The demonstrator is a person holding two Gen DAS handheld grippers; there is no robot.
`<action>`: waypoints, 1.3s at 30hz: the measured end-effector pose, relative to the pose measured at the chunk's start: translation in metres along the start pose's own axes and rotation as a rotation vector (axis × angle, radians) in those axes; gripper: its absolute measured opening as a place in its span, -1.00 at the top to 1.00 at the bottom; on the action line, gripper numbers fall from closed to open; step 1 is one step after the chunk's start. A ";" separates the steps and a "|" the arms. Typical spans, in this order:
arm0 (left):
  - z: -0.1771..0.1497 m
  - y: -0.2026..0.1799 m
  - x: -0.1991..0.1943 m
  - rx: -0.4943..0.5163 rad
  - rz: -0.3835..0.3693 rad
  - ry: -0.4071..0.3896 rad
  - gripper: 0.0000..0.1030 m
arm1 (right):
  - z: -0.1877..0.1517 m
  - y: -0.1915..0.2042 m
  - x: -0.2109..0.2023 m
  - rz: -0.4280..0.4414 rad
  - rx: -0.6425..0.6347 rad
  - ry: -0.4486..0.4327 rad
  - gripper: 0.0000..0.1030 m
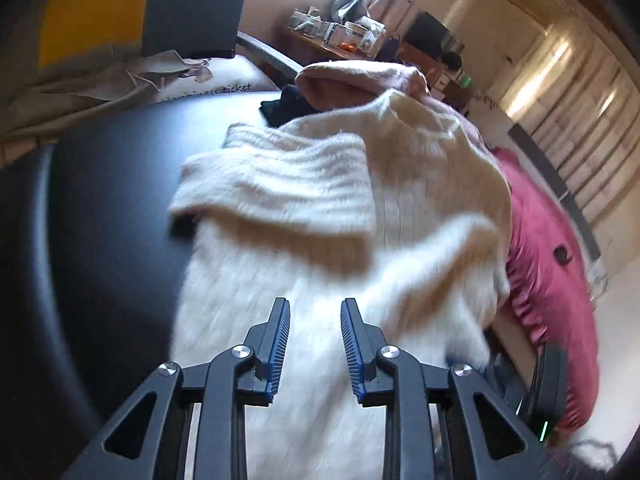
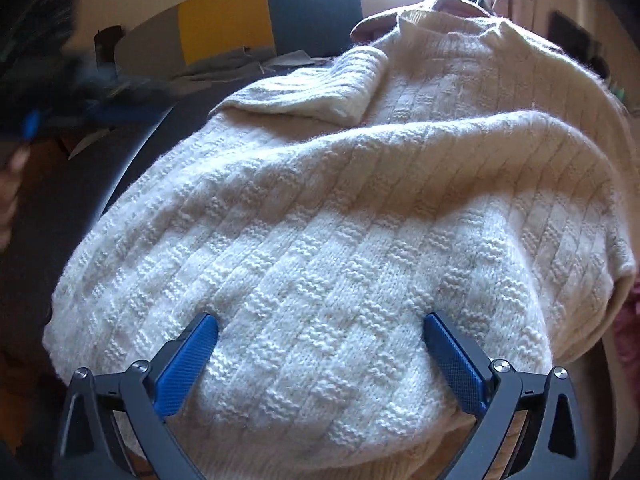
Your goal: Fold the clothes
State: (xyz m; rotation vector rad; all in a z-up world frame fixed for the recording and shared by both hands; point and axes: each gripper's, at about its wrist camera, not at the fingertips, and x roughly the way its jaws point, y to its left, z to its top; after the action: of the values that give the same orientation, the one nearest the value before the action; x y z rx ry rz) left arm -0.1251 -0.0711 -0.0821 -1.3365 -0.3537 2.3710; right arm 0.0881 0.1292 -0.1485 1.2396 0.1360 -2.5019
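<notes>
A cream knitted sweater (image 1: 400, 184) lies on a dark tabletop (image 1: 112, 208), with one ribbed sleeve (image 1: 276, 184) folded across its body. My left gripper (image 1: 315, 320) hovers over the sweater's near part; its blue pads stand a little apart and no cloth is pinched between them. In the right wrist view the same sweater (image 2: 340, 208) fills the picture, both sleeves folded across its front. My right gripper (image 2: 320, 340) is wide open just above the lower body of the sweater, and its pads press on nothing.
A pink garment (image 1: 360, 76) and a black one (image 1: 288, 104) lie beyond the sweater, and a magenta garment (image 1: 548, 264) lies to its right. A beige printed cloth (image 1: 168, 76) and a yellow-and-grey chair back (image 1: 120, 8) stand behind the table. A hand (image 2: 8, 200) shows at the left edge.
</notes>
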 end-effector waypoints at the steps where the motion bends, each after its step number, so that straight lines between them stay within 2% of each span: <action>1: 0.008 0.000 0.009 -0.016 -0.012 0.002 0.50 | -0.003 0.000 -0.002 -0.003 0.006 -0.012 -1.00; 3: 0.024 0.000 0.031 -0.039 -0.022 0.020 0.50 | -0.008 0.001 -0.006 -0.010 0.016 -0.033 -1.00; 7: 0.038 0.007 0.073 -0.113 0.034 0.063 0.50 | -0.009 -0.002 -0.008 0.000 0.009 -0.056 -1.00; 12: 0.037 0.013 0.094 -0.172 0.142 0.058 0.50 | -0.012 -0.003 -0.008 0.005 0.008 -0.087 -1.00; 18: 0.039 0.009 0.103 -0.179 0.187 0.030 0.50 | -0.016 -0.004 -0.015 -0.005 0.010 -0.113 -1.00; 22: 0.041 0.005 0.106 -0.169 0.212 0.018 0.50 | -0.020 -0.004 -0.020 -0.014 0.012 -0.126 -1.00; 24: 0.040 0.002 0.105 -0.147 0.227 0.000 0.58 | -0.020 -0.004 -0.021 -0.014 0.010 -0.123 -1.00; 28: 0.038 0.001 0.103 -0.104 0.247 -0.023 0.88 | -0.022 -0.004 -0.025 -0.016 0.005 -0.115 -1.00; 30: 0.039 0.004 0.099 -0.095 0.254 -0.040 0.91 | -0.021 -0.005 -0.026 -0.017 0.002 -0.108 -1.00; 39: 0.017 0.051 0.056 -0.124 0.360 -0.118 1.00 | -0.002 -0.004 -0.024 -0.035 -0.004 0.055 -1.00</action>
State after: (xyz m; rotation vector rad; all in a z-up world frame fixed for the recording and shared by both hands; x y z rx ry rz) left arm -0.1773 -0.0913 -0.1364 -1.4189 -0.3203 2.7729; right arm 0.1021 0.1401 -0.1311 1.3162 0.1778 -2.4969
